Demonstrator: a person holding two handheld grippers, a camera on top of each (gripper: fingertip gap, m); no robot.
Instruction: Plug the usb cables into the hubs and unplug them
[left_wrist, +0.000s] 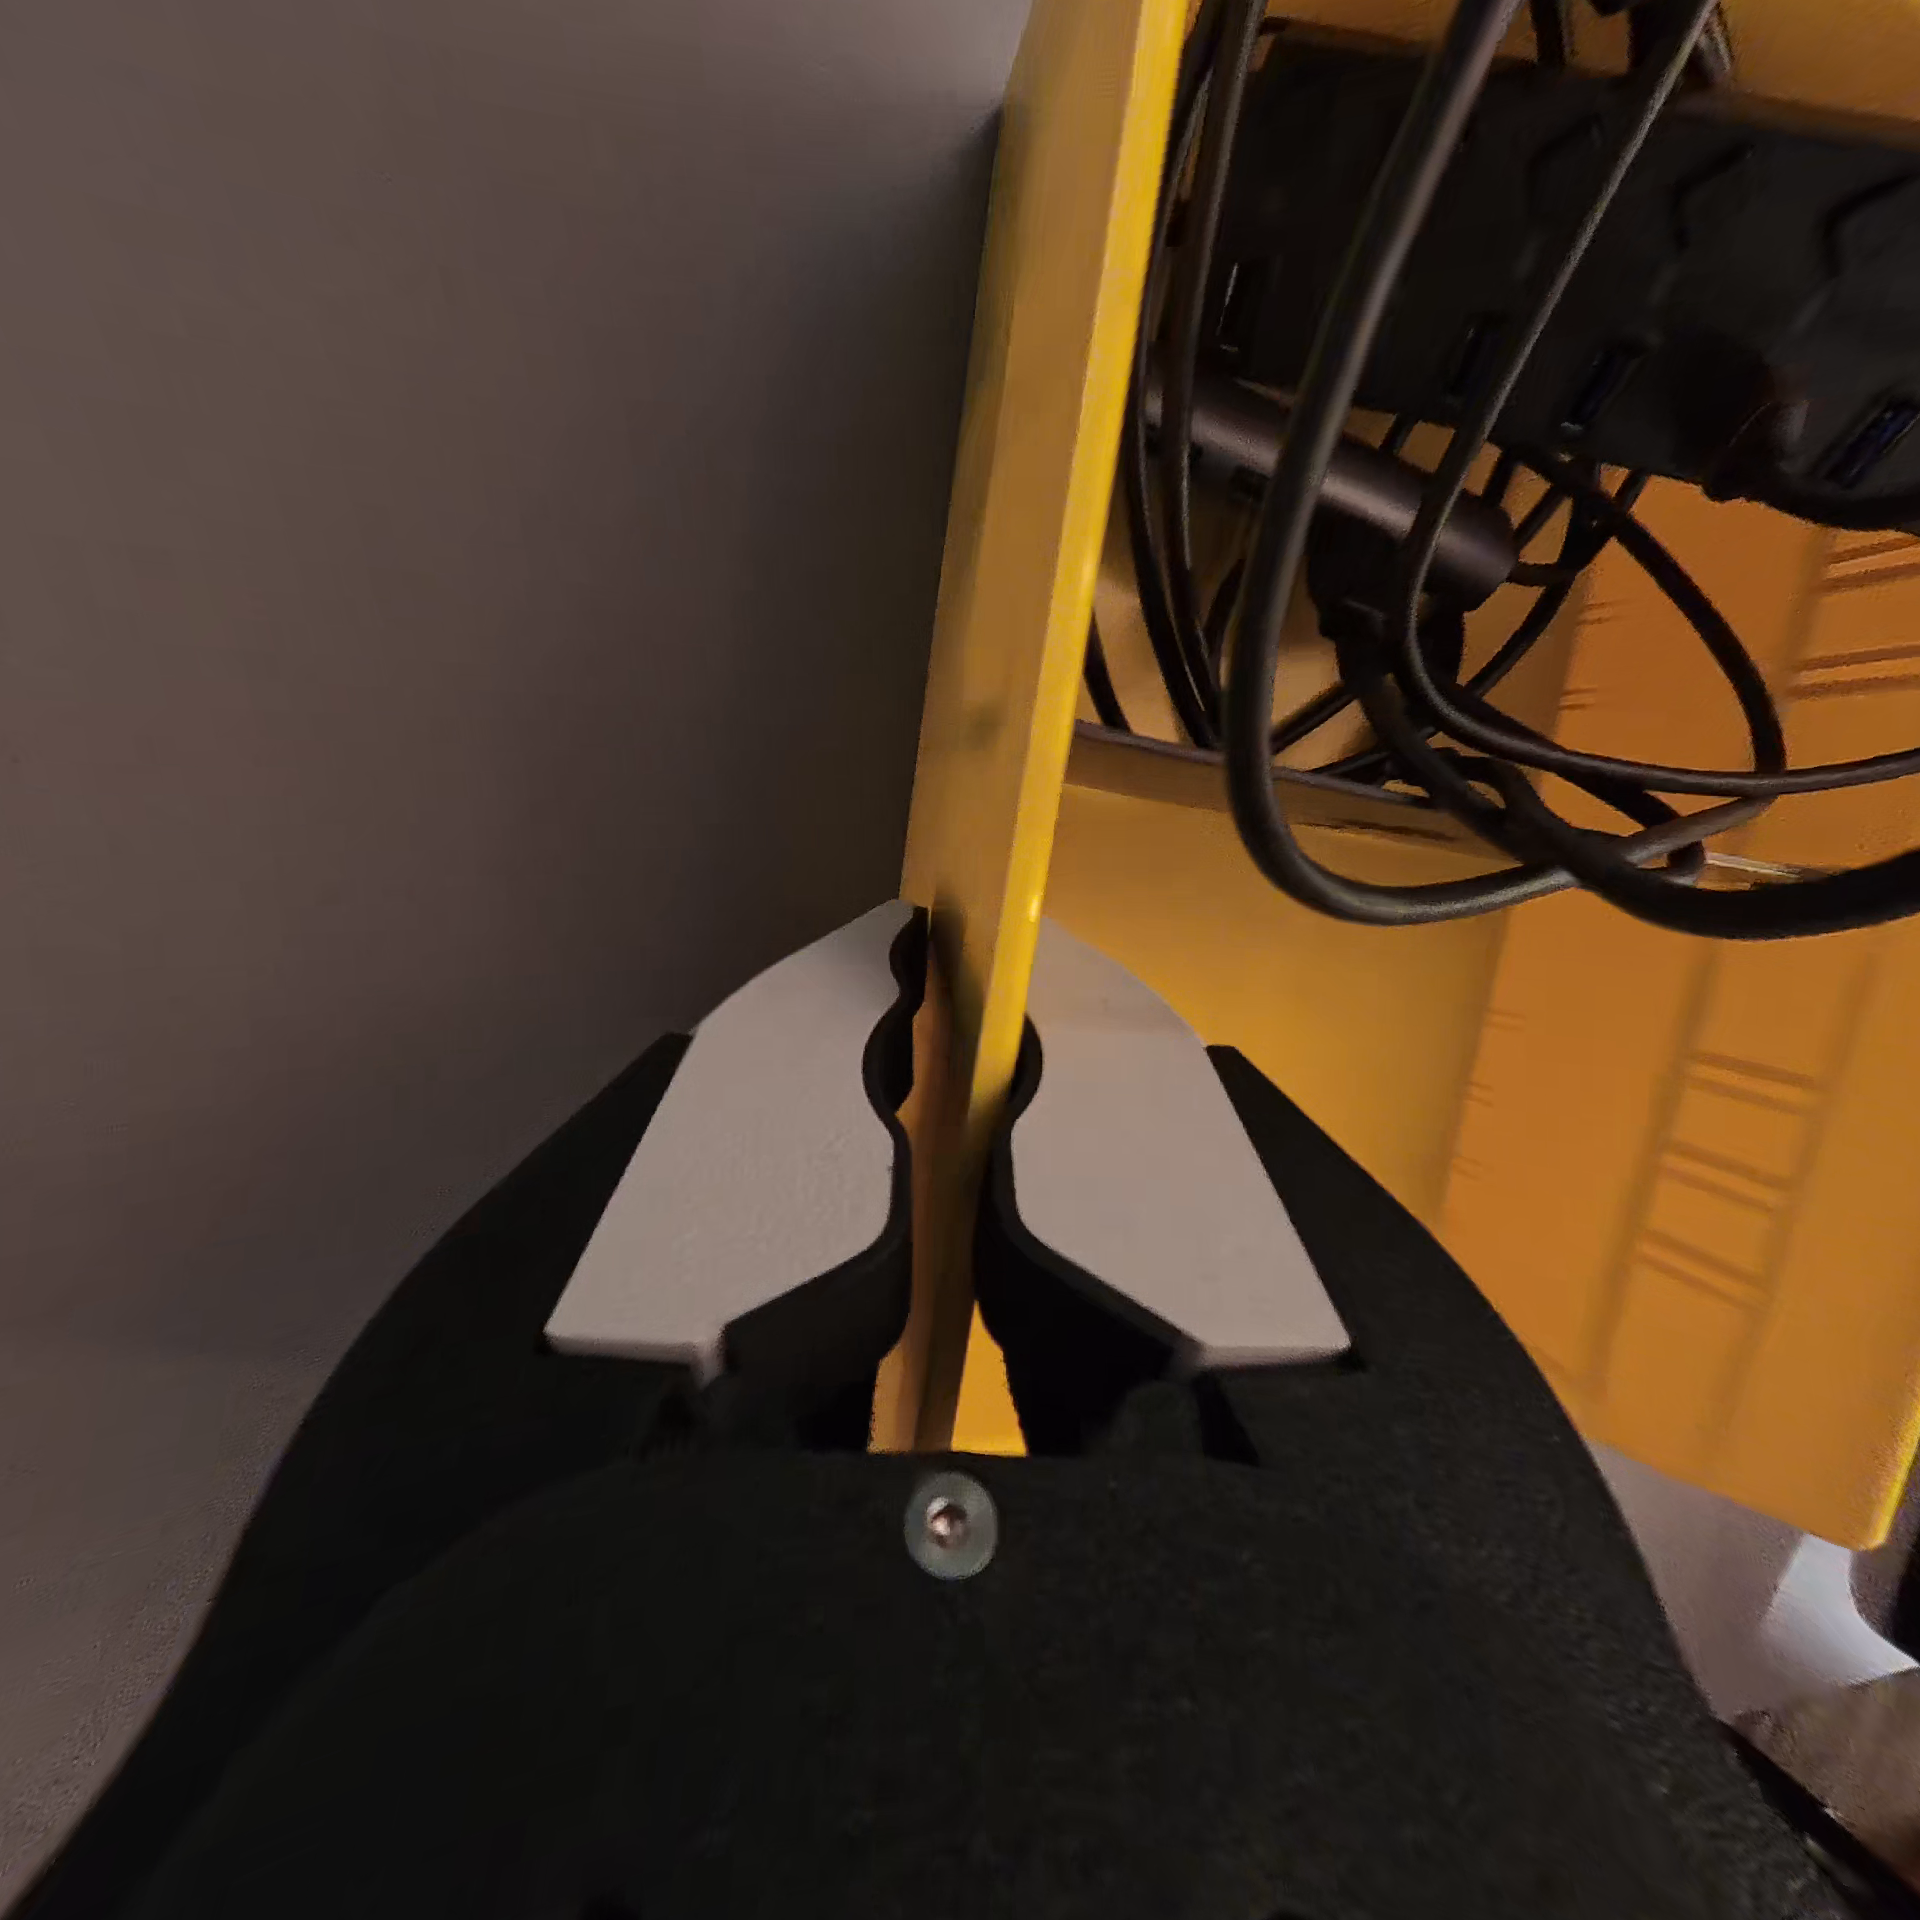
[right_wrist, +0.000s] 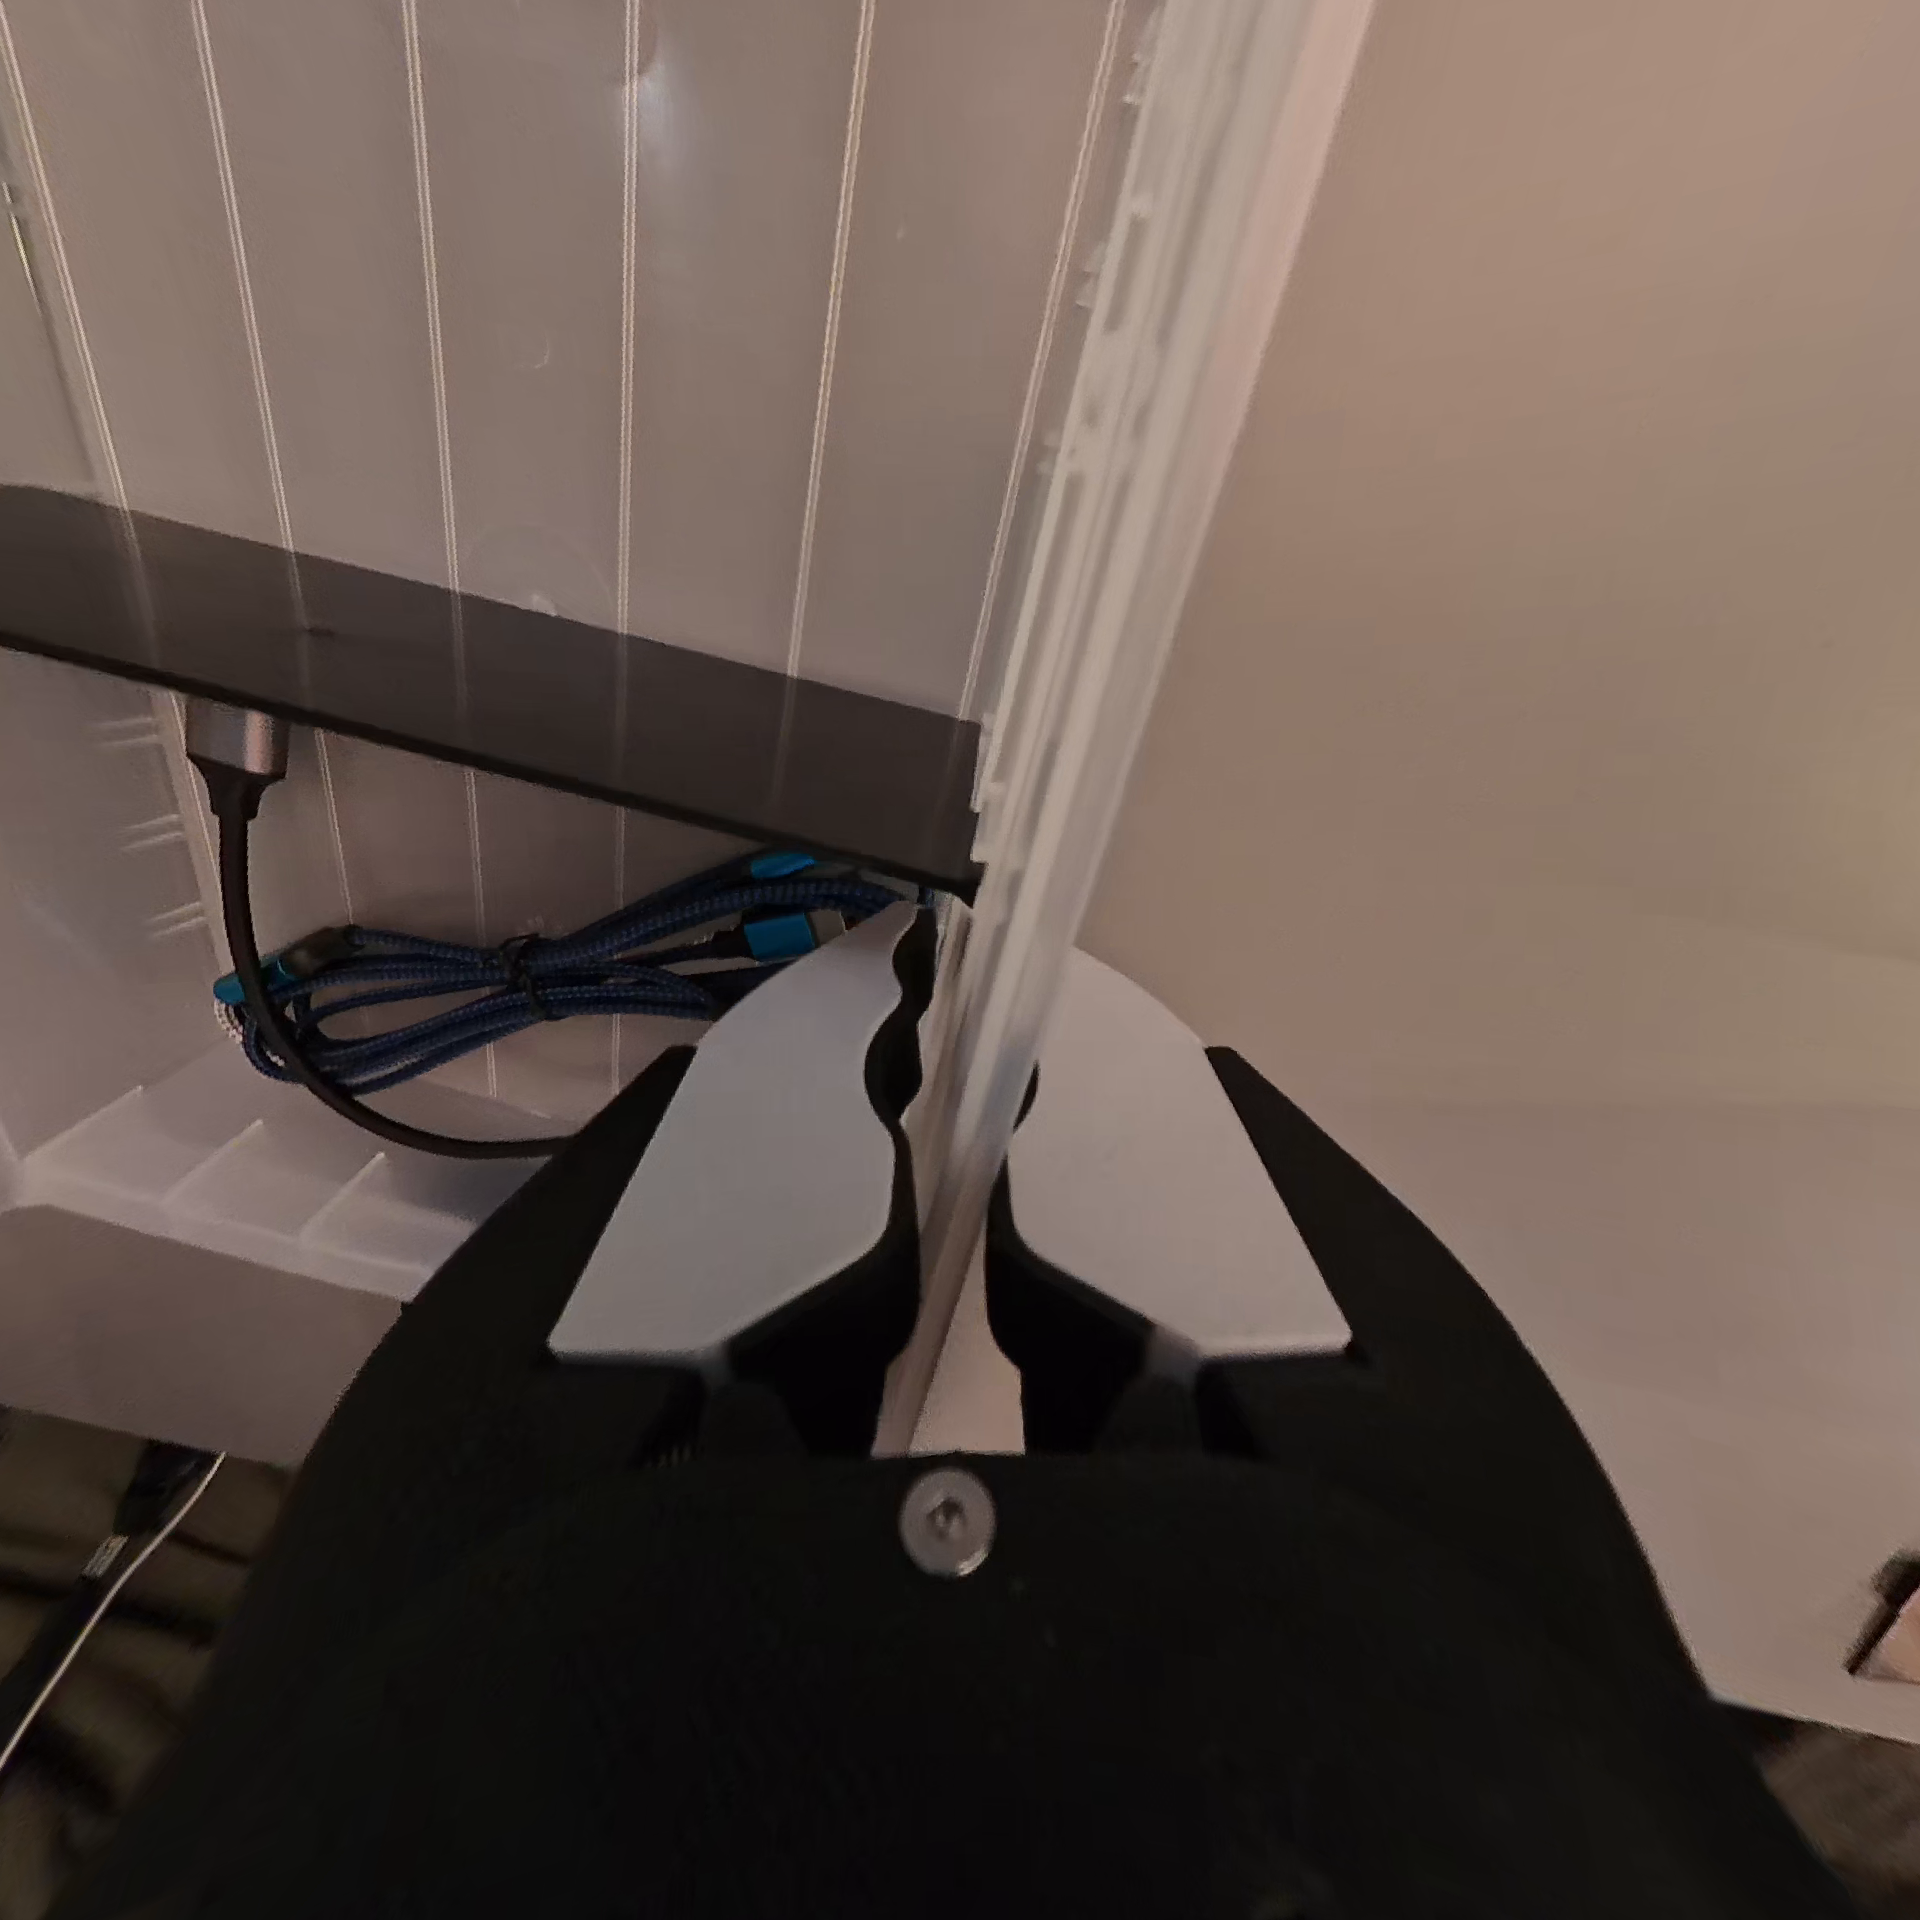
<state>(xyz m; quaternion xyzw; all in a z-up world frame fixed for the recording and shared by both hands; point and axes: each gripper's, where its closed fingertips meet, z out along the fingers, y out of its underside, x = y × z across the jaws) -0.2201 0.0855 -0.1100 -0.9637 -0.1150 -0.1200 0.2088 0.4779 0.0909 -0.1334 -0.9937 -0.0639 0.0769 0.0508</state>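
The left tool (left_wrist: 971, 1049) is clamped on the rim of a yellow bin (left_wrist: 1049, 436) holding two dark hubs (left_wrist: 1351, 488) under a tangle of black cables (left_wrist: 1496, 748). The right tool (right_wrist: 961, 1049) is clamped on the wall of a clear bin (right_wrist: 1101, 582) holding one flat black hub (right_wrist: 582, 686), one plugged grey-ended cable (right_wrist: 237, 769) and one blue cable bundle (right_wrist: 499, 982). Judged risk: either thin wall slips from its tool, the bin tips, and cables snag or spill.

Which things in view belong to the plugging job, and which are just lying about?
Job:
black hubs
black cables
blue braided cables
dark hub
yellow bin, in left claw
clear bin, in right claw

Lying about:
white wall
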